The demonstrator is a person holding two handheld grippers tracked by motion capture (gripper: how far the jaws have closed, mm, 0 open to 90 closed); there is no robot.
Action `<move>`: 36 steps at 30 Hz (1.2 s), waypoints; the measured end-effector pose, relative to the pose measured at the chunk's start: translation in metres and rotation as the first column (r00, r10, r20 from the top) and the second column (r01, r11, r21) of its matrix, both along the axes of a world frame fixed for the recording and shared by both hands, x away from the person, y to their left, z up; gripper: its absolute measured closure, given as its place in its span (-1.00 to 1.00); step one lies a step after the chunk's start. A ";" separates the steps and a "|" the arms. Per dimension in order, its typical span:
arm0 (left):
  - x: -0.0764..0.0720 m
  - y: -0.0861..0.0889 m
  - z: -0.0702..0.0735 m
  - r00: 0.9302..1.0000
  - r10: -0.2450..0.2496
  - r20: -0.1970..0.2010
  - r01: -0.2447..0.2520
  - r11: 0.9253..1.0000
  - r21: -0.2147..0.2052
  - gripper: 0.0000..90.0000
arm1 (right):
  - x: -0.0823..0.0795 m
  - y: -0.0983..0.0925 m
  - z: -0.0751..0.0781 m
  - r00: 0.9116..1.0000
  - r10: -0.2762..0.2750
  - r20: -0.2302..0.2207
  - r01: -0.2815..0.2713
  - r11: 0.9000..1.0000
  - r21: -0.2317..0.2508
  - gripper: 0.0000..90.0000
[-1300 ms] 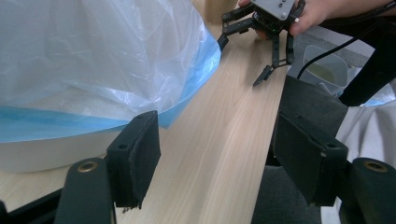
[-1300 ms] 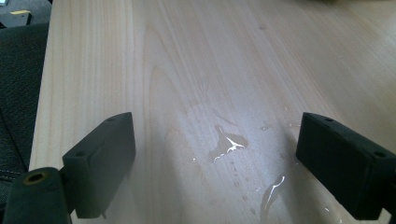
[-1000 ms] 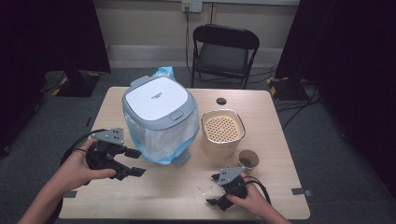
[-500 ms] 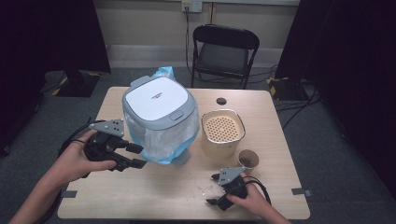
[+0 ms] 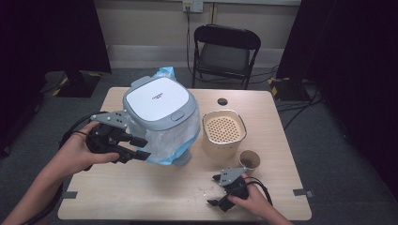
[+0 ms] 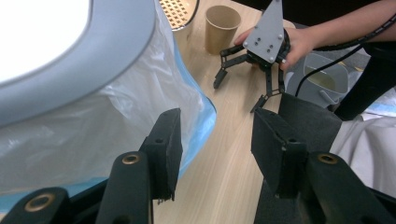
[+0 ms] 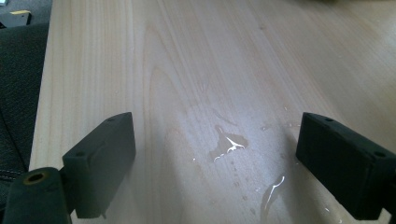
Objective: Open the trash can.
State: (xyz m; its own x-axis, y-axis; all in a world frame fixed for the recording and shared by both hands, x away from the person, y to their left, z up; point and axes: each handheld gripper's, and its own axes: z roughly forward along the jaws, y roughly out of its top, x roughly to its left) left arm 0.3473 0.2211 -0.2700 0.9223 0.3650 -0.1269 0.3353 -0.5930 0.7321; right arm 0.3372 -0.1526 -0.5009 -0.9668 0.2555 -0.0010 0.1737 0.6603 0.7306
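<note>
The left gripper is sitting higher against the side of the lidded bin than it was a second ago, its jaws having just been closing; in the left gripper view they are standing apart with bare tabletop between them, one pad just beside the plastic bag and not clamping it. The grey-and-white bin is standing left of centre on the wooden table, its clear, blue-edged liner bag bulging out below the lid and down to the tabletop. The right gripper is resting near the table's front edge in the person's right hand, jaws spread wide over a patch of spilled water, holding nothing. A cream perforated container is standing just right of the bin, and a brown paper cup is sitting close by it, near the right gripper. A black folding chair is standing beyond the table.
</note>
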 end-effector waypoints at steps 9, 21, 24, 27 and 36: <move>0.004 -0.008 0.012 1.000 -0.007 0.025 0.007 1.000 -0.013 0.31 | 0.000 0.000 0.000 1.000 0.000 0.000 0.000 1.000 0.000 -0.75; 0.011 -0.028 0.027 0.999 0.024 0.043 -0.025 1.000 0.004 0.57 | 0.000 0.000 0.000 1.000 0.001 -0.001 -0.001 1.000 0.000 -0.75; 0.013 -0.031 0.030 0.998 0.032 0.046 -0.032 0.999 0.003 0.64 | 0.000 0.000 0.000 1.000 0.001 -0.001 -0.001 1.000 0.000 -0.75; 0.015 -0.036 0.031 0.998 0.035 0.054 -0.035 0.999 0.008 0.67 | 0.000 0.000 0.000 1.000 0.001 -0.001 -0.001 1.000 0.000 -0.75; 0.021 -0.050 0.035 0.995 0.068 0.067 -0.069 0.998 0.009 0.79 | 0.000 0.000 0.000 1.000 0.002 -0.001 -0.002 1.000 0.000 -0.75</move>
